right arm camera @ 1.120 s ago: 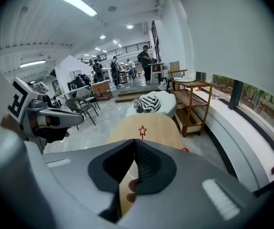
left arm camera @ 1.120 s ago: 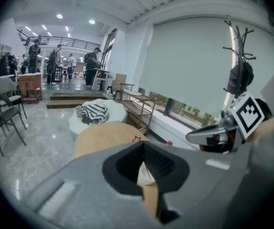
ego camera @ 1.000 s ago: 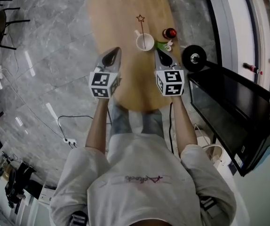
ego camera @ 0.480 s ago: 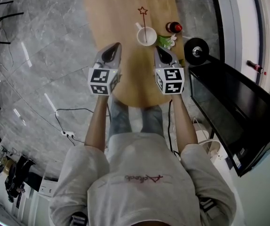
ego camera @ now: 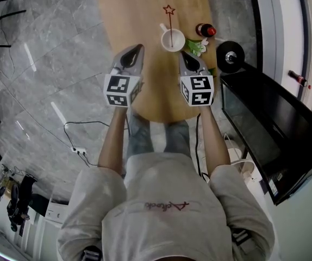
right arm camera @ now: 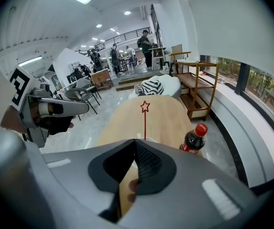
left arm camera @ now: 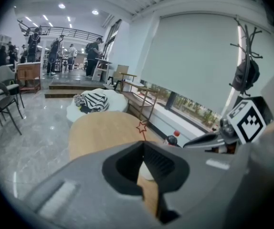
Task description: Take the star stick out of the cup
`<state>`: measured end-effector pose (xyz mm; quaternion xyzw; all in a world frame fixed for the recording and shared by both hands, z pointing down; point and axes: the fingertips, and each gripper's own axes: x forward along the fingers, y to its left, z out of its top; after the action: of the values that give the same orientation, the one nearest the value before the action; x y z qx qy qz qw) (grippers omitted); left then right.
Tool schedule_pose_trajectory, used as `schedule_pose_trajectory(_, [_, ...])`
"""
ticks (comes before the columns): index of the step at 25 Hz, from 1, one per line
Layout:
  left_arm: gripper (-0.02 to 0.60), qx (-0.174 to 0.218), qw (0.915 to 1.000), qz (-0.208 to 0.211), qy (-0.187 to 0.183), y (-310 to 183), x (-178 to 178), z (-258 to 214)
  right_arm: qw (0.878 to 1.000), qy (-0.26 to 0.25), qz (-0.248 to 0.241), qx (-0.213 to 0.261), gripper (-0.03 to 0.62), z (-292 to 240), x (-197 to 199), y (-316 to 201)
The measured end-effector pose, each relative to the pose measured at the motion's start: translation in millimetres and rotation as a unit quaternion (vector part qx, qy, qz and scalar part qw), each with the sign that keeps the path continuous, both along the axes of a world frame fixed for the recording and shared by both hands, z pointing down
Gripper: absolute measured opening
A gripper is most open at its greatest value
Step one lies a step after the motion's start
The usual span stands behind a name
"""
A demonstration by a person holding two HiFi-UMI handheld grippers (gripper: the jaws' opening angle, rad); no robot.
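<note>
**Two clenched pairs, nothing lifted yet**

The thin red stick topped with an outlined star stood in the round white cup, which sat toward the far half of the oval wooden worktop. The star rose well above the rim. A dark cola bottle with a red cap stood just beside the cup on the right. A small green-and-white object lay close against the cup's near right side.

By my reading the task was at the approach. The left tongs and the right tongs were both clenched tip to tip on nothing. Both hung on the near side of the cup, the right pair nearer to it.

The next move called for one pair, probably the right, to be released wide and brought around the bare shaft above the rim. It would then close and lift straight up, so the cup would not tip. The cola bottle left little room on that side.

The stick's lower end was hidden inside the cup. In both gripper views the cup sat mostly behind the tongs' own bodies. I could not tell what the green-and-white object was, nor how high the tongs hung above the worktop.
</note>
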<state>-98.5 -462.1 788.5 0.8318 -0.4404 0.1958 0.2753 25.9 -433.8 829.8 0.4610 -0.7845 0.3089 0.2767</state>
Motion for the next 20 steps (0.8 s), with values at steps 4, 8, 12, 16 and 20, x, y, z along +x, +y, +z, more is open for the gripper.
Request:
schedule_pose_trajectory(4, [0.002, -0.008, 1.0, -0.001, 0.001, 4, 0, 4, 1.0, -0.001, -0.004, -0.004, 0.003, 9, -6, -7])
schedule_pose_trajectory(8, [0.002, -0.014, 0.9999, -0.002, 0.001, 8, -2, 7, 1.0, -0.005, -0.005, -0.005, 0.003, 16, -14, -20])
schedule_pose_trajectory(12, [0.002, -0.012, 0.9999, -0.002, 0.005, 9, -4, 9, 1.0, -0.012, 0.019, -0.011, 0.003, 26, -18, -39])
schedule_pose_trajectory(16, [0.002, -0.018, 0.9998, -0.004, 0.006, 13, -6, 15, 1.0, -0.009, 0.02, -0.018, 0.003, 39, -23, -58])
schedule_pose_trajectory(20, [0.002, -0.019, 0.9998, -0.005, 0.007, 14, -6, 15, 0.999, -0.009, 0.026, -0.028, 0.003, 50, -22, -71])
